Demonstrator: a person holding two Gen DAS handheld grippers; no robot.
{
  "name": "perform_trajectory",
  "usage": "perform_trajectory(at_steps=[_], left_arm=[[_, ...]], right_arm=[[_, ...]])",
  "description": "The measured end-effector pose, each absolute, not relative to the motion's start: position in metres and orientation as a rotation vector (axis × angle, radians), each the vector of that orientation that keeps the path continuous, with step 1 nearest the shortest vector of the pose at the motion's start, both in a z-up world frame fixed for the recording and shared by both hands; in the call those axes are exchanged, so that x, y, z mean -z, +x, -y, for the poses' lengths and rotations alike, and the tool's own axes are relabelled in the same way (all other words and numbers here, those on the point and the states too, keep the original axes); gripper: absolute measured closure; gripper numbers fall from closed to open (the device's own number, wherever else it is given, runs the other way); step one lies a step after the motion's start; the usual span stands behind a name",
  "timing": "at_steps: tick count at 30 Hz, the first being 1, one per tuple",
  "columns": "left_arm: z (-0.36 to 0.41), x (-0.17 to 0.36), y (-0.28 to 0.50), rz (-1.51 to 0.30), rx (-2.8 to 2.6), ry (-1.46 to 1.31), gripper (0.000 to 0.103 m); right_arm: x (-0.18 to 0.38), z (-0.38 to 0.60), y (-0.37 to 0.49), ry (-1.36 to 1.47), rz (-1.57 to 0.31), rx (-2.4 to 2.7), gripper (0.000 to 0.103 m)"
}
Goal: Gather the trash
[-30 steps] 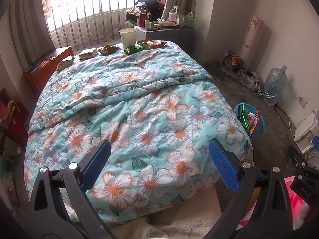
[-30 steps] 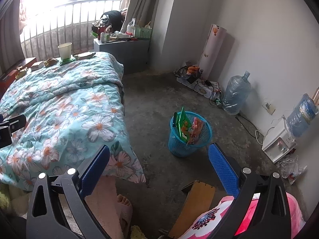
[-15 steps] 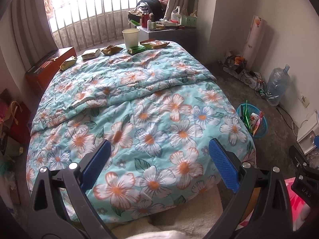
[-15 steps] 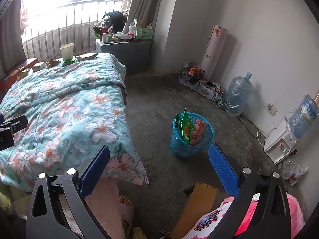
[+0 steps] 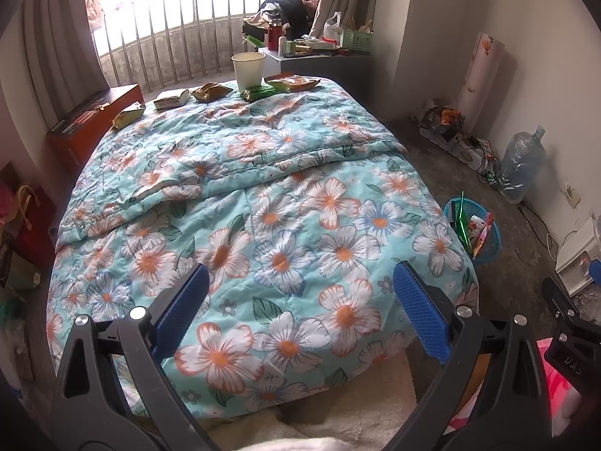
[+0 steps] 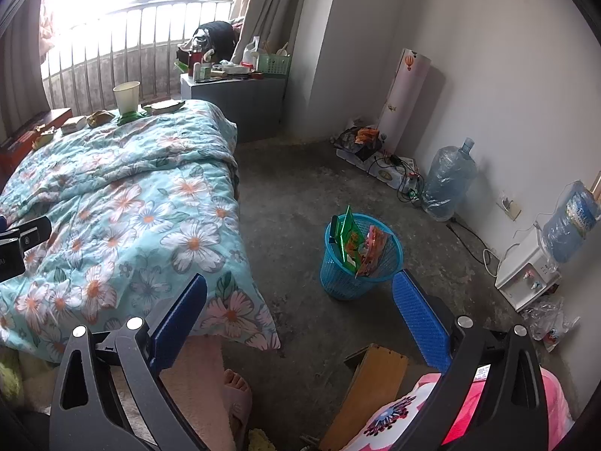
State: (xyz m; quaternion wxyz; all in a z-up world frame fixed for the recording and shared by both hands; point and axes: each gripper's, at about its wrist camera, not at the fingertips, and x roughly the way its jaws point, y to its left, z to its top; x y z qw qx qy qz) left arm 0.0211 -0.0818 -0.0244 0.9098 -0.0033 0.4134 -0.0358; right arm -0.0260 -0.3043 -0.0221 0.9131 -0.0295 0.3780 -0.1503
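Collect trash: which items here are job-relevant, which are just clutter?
Job:
- snack wrappers along the far edge of the bed
- paper cup among them, likely trash
- blue basket on the floor, already holding wrappers
- left gripper, right gripper, both open and empty

Clutter:
- flowered quilt
- water jug
- nightstand

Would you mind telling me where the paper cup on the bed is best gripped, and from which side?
Grip the paper cup across its upper wall, just below the rim, coming level from the foot of the bed. It stands upright, open end up, with wrappers beside its base, so higher up looks clearer.
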Motion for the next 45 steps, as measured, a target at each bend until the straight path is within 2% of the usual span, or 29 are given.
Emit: perform_trajectory(at_steps=[45], left_arm=[[0.0820,0.0241,0.0212,-0.855,0.080,-0.005,0.009]], right_arm=[[0.0171,0.3051,-0.0269,-0.065,-0.770,0.304,0.007]])
